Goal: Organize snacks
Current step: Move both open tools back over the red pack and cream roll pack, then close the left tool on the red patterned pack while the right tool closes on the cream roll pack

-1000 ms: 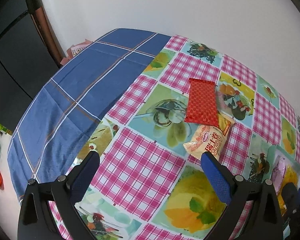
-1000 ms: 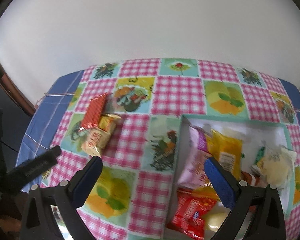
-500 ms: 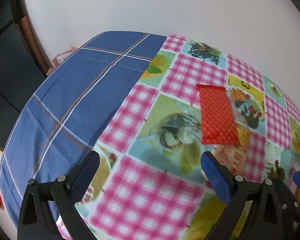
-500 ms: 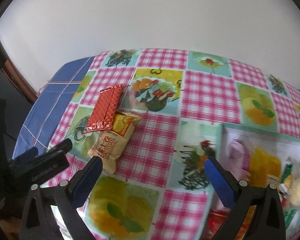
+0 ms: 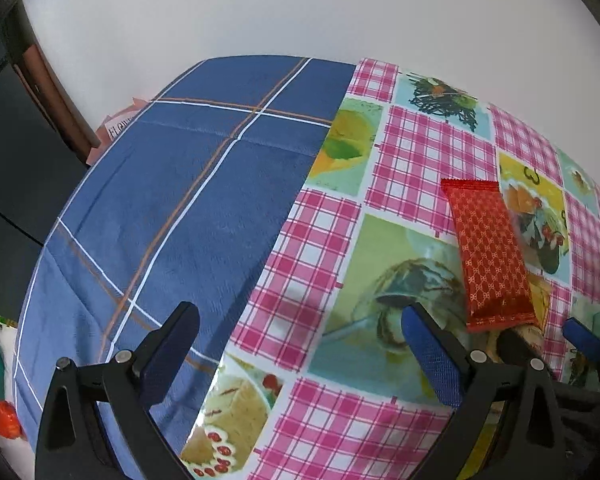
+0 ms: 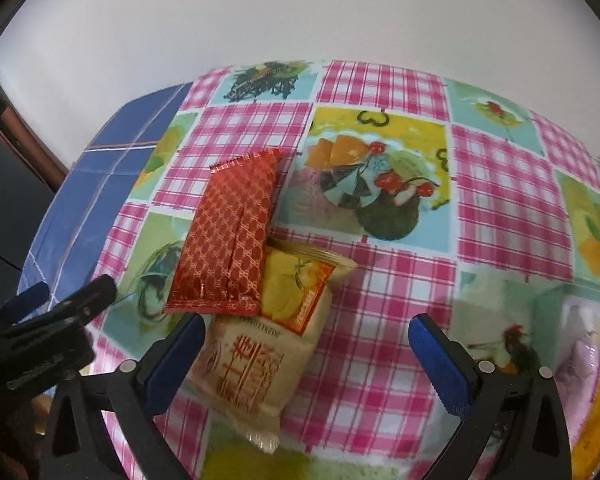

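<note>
I am bringing my right tongs (image 6: 306, 358), jaws wide, closer over the yellow packet (image 6: 260, 356). The left tongs (image 5: 300, 352) are gaping too, sliding nearer the blue cloth (image 5: 188, 208), where bare room is lying open.

Wafer pack (image 6: 230, 236) lies on the surface (image 6: 380, 320), near end overlapping biscuit pack (image 6: 260, 344) just in front; right tongs (image 6: 306, 364) straddle the biscuit pack, left tongs (image 5: 300, 354) off left, box (image 6: 580, 360) far right.

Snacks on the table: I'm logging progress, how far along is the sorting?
Partly done: several packets already lie in the box. In hand: nothing; the right gripper, open, frames the yellow snack pack. Left: that pack and the overlapping red packet.
</note>
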